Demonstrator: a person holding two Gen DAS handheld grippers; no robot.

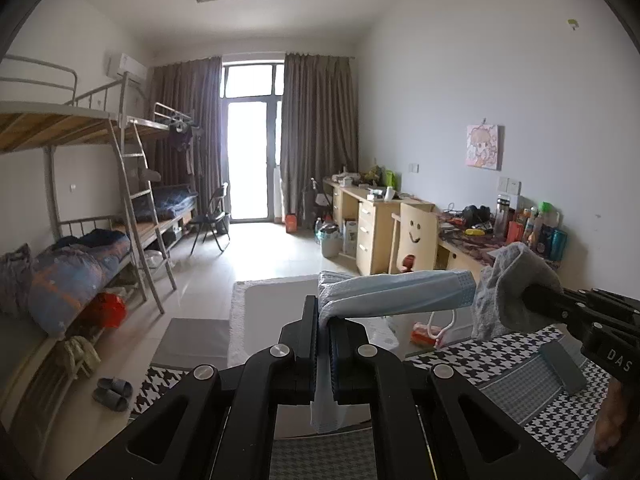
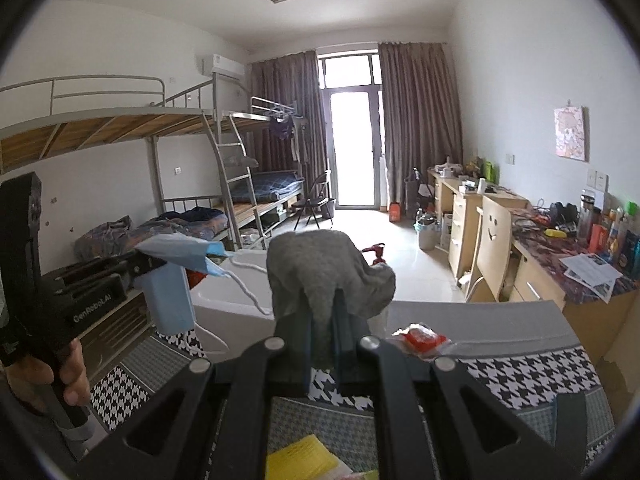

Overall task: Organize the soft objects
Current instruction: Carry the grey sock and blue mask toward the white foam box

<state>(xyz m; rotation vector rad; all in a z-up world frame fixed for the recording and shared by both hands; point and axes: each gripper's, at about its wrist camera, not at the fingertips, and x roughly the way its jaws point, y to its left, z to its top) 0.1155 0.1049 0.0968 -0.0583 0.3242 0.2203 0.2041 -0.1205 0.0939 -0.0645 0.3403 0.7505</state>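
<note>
Soft objects here are 2 in number, each already pinched and held up in the air above the houndstooth cloth (image 2: 520, 376): a blue face mask (image 1: 384, 294) in the left gripper (image 1: 324, 332) and a grey sock (image 2: 320, 272) in the right gripper (image 2: 323, 320). Both sets of jaws are closed down to the thickness of the fabric. The mask is nipped near 1 end, so most of it juts out sideways and its white ear loops (image 2: 248, 284) dangle free; it looks very light, thin and floppy, and a loop could snag. The sock is bunched over the jaw tips, limp and slightly heavier, unlikely to slip. Just beyond them sits a white bin (image 1: 272, 300), probably where they belong. A red packet (image 2: 420, 338) lies on the cloth nearby.
</note>
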